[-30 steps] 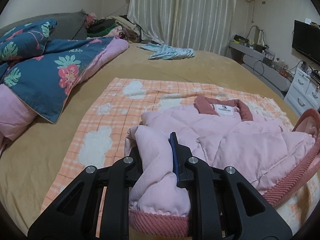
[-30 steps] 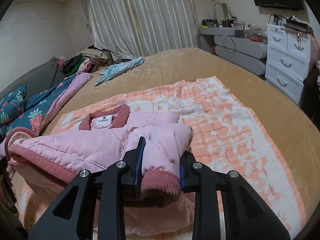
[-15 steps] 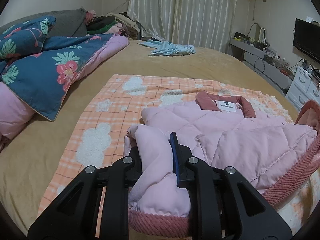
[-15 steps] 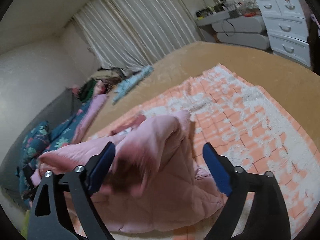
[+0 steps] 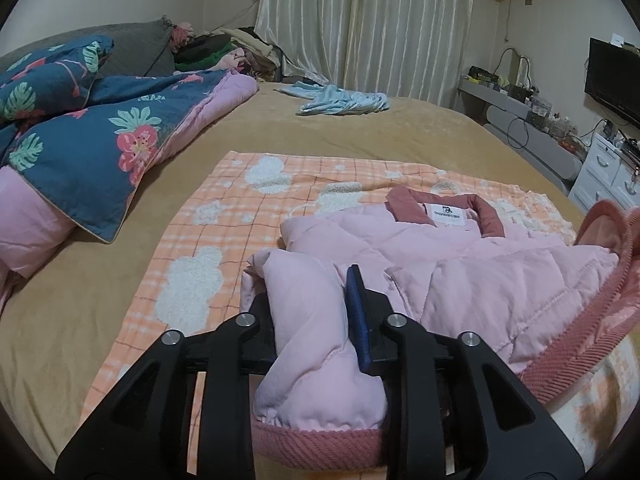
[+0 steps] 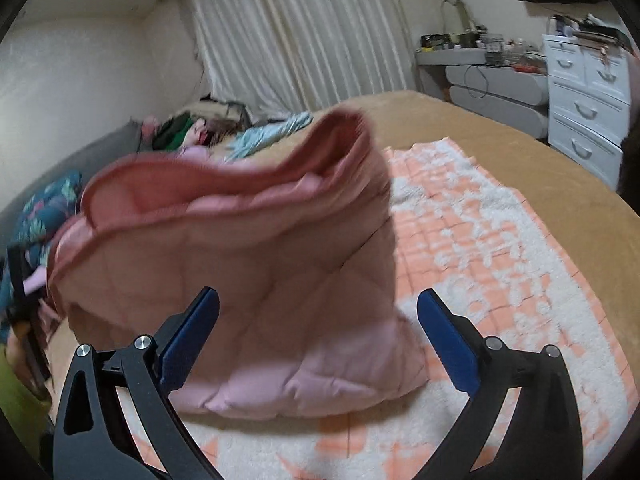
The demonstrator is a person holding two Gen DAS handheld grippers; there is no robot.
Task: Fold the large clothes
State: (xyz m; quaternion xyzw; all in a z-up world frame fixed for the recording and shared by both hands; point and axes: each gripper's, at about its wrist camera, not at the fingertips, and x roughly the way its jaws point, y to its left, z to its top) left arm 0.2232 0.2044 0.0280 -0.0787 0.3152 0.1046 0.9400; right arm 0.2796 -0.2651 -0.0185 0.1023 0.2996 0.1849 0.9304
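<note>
A pink quilted jacket (image 5: 472, 280) with a dark pink collar lies on an orange checked blanket (image 5: 240, 200) on the bed. My left gripper (image 5: 316, 312) is shut on a fold of the jacket near its ribbed hem. In the right wrist view the jacket (image 6: 248, 280) bulges up in a blurred fold, its ribbed hem on top. My right gripper (image 6: 320, 336) is open wide, one finger on each side of the fold, holding nothing.
A blue floral quilt (image 5: 100, 132) lies at the left of the bed. A light blue garment (image 5: 344, 100) and a clothes pile (image 5: 224, 52) lie at the far end by the curtains. White drawers (image 6: 588, 108) and a grey shelf (image 6: 492, 80) stand to the right.
My right gripper opened and let go of the jacket cuff, then drew back; the released side of the jacket stands up in a fold. My left gripper kept its hold.
</note>
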